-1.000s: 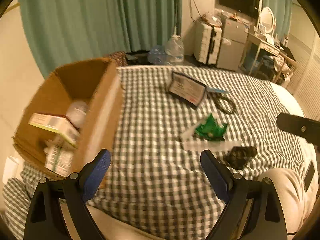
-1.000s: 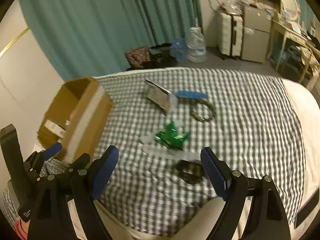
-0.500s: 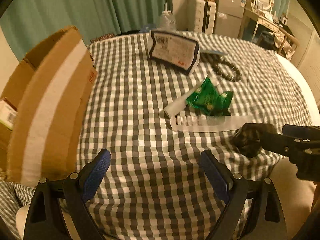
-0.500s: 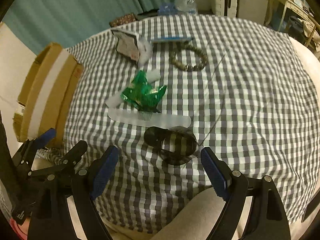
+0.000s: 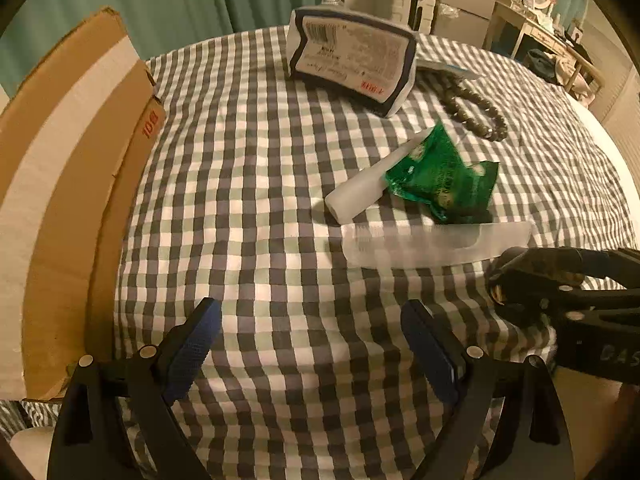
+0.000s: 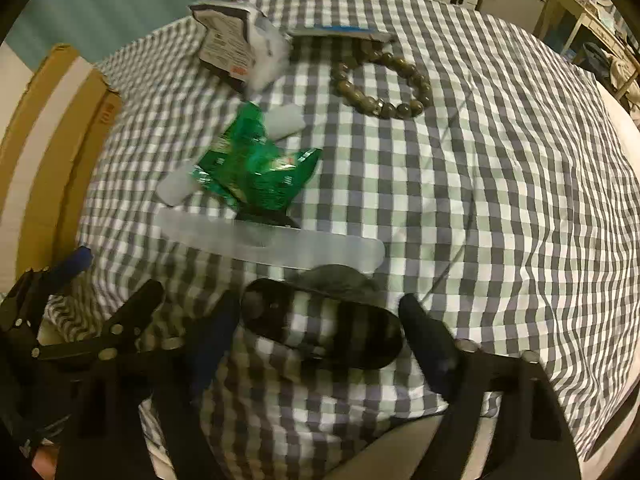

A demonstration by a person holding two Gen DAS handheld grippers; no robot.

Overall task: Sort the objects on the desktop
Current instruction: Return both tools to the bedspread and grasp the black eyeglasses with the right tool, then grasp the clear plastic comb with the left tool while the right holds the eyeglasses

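On the checked cloth lie a green packet (image 5: pixel 440 176) (image 6: pixel 256 172) across a white tube (image 5: pixel 360 196), a clear comb (image 5: pixel 436 242) (image 6: pixel 272 244), a bead bracelet (image 6: pixel 380 84) (image 5: pixel 476 114), a white-and-navy pouch (image 5: pixel 352 60) (image 6: pixel 228 48) and a dark hair clip (image 6: pixel 324 332). My right gripper (image 6: pixel 320 328) is open, its fingers on either side of the hair clip. My left gripper (image 5: pixel 316 344) is open and empty, low over bare cloth near the front edge. The right gripper also shows in the left wrist view (image 5: pixel 560 284).
A brown cardboard box (image 5: pixel 60 184) (image 6: pixel 44 136) stands at the table's left edge. A blue-edged card (image 6: pixel 340 32) lies behind the bracelet. Green curtains, a suitcase and a desk stand beyond the table.
Both grippers have dropped down and forward towards the table. The right gripper has closed in around the hair clip. The left one now looks past the box's side.
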